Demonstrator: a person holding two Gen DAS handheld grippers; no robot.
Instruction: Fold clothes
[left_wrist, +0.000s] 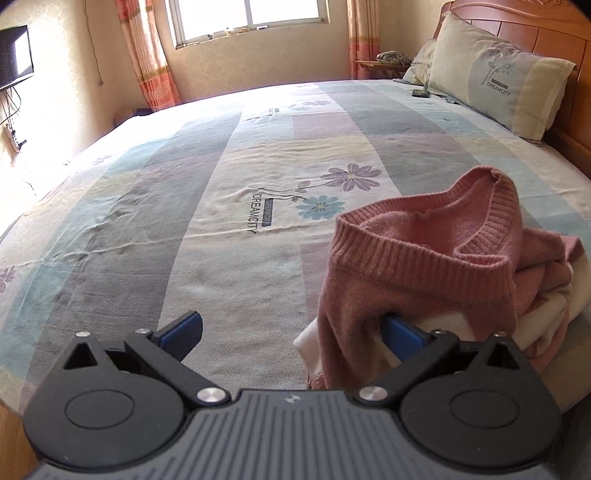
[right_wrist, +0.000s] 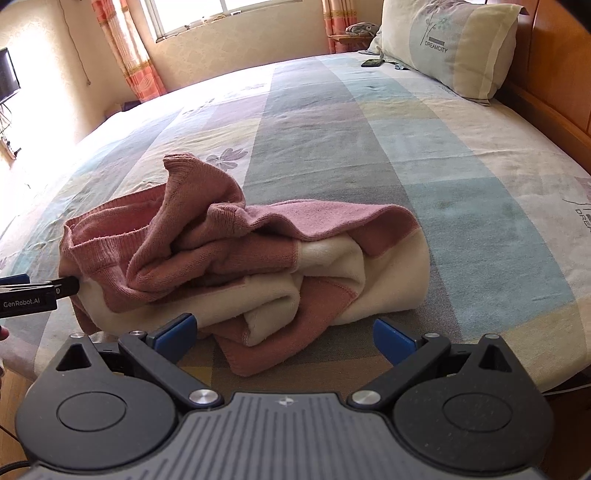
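The big bed (left_wrist: 258, 155) held a pink and cream sweater (right_wrist: 236, 251), bunched in a heap near its closest edge. The left tongs (left_wrist: 291, 328) were wide open, one finger poked under the sweater's side. The right tongs (right_wrist: 284, 332) gaped empty just before the heap. Folding hadn't started; next, probably grab and spread it flat.

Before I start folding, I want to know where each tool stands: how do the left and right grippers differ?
The left gripper has one finger tucked under the pink sweater's edge; the right gripper touches nothing. The left sits at the sweater's collar end, the right before the crumpled pink-and-cream body. Both are open, low over the bed.
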